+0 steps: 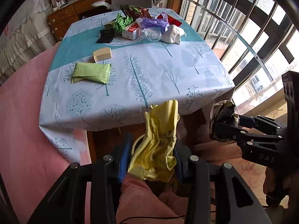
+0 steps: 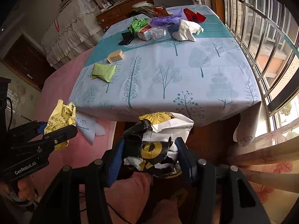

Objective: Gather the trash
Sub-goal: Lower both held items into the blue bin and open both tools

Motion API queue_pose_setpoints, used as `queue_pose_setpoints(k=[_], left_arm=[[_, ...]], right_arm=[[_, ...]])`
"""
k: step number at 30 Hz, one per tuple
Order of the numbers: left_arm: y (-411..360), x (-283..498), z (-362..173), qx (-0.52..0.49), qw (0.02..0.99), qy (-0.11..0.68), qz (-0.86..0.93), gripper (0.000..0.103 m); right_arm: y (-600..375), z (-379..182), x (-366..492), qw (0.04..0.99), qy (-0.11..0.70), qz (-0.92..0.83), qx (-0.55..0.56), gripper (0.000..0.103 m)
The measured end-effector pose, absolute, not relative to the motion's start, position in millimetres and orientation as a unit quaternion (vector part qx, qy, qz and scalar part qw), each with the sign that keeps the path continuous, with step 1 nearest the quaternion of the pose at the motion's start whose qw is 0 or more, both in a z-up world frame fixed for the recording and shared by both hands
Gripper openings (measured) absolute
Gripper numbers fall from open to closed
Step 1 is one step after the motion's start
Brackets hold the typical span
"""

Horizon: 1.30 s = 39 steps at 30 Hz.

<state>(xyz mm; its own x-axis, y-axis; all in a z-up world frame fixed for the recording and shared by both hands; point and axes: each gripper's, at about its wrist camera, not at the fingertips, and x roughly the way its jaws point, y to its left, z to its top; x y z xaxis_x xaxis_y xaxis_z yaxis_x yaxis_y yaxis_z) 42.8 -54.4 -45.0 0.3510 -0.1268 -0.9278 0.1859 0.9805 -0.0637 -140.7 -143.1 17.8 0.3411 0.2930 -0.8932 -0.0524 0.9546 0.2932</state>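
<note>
My left gripper [image 1: 152, 152] is shut on a crumpled yellow plastic bag [image 1: 158, 145], held in front of the table's near edge; it also shows in the right wrist view [image 2: 59, 123]. My right gripper [image 2: 149, 149] is shut on a crumpled black, white and yellow wrapper [image 2: 160, 141], also seen in the left wrist view [image 1: 224, 115]. On the table [image 1: 158, 78] lie a green packet [image 1: 91, 72], a beige block [image 1: 102, 54] and a pile of trash [image 1: 145, 26] at the far end.
The pile holds green paper [image 1: 121, 21], a black comb-like piece [image 1: 106, 35], a red-and-white carton [image 1: 130, 31], a clear cup [image 1: 153, 34], purple plastic [image 1: 153, 22] and white paper [image 1: 172, 33]. A barred window [image 1: 243, 28] is right, a pink bed [image 1: 22, 121] left.
</note>
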Motion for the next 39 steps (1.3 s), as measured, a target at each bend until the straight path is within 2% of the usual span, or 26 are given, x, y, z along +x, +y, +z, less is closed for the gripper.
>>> queue_pose_setpoints(k=[5, 9, 22, 26, 29, 32, 34, 36, 39], left_arm=[[-52, 19, -69, 0.037, 0.814, 0.575, -0.075, 0.039], [-50, 14, -115, 0.018, 0.791, 0.607, -0.077, 0.039], [-43, 45, -346, -0.009, 0.747, 0.660, -0.077, 0.042], [-40, 49, -396, -0.026, 0.741, 0.665, -0.091, 0.044], [-39, 52, -422, -0.028, 0.739, 0.664, -0.111, 0.050], [-39, 52, -441, -0.036, 0.726, 0.676, -0.120, 0.072], [-36, 52, -448, -0.049, 0.723, 0.679, -0.119, 0.081], [-34, 52, -449, -0.057, 0.719, 0.683, -0.121, 0.094], [-34, 52, -443, -0.054, 0.721, 0.680, -0.124, 0.097]], right_arm=[[-142, -27, -162, 0.785, 0.596, 0.099, 0.134, 0.055], [-141, -76, -172, 0.759, 0.627, 0.071, 0.162, 0.055], [-134, -288, -158, 0.712, 0.665, 0.001, 0.224, 0.056], [-134, -338, -154, 0.702, 0.666, -0.018, 0.253, 0.056], [-132, -362, -153, 0.698, 0.667, -0.023, 0.259, 0.056], [-129, -381, -154, 0.690, 0.675, -0.019, 0.260, 0.059], [-130, -390, -154, 0.683, 0.681, -0.023, 0.264, 0.059], [-132, -393, -154, 0.676, 0.680, -0.027, 0.282, 0.063], [-136, -391, -153, 0.675, 0.670, -0.032, 0.306, 0.076]])
